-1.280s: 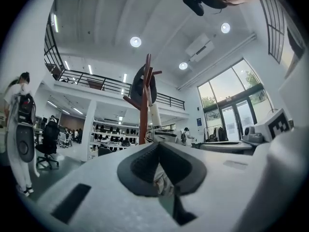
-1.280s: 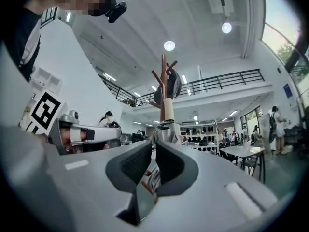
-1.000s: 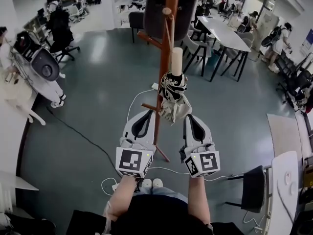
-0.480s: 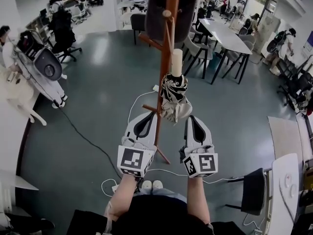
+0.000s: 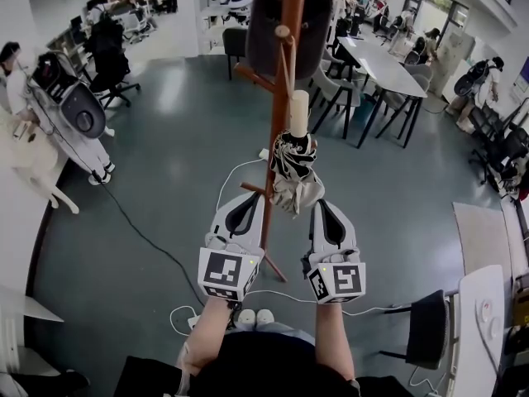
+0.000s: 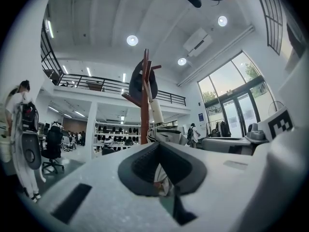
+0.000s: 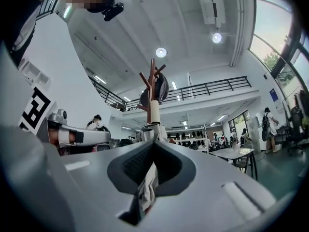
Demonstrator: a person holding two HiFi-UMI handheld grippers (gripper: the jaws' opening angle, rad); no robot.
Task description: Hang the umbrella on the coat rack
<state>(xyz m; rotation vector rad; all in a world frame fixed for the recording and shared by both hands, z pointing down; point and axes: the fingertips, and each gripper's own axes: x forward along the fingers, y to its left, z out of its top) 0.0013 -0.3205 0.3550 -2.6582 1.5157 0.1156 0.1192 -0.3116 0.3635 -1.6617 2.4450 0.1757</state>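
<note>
Fingers of right gripper and left gripper pinched folded umbrella canopy | umbrella upright beside coat rack pole, unhung | low grip likely left cream handle free for hanging

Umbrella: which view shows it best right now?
Head view: the folded umbrella shows at full length, upright beside the coat rack, its lower end between the left gripper and right gripper. Both gripper views show only its pale handle past the fingers, plus fabric pinched between them.
</note>
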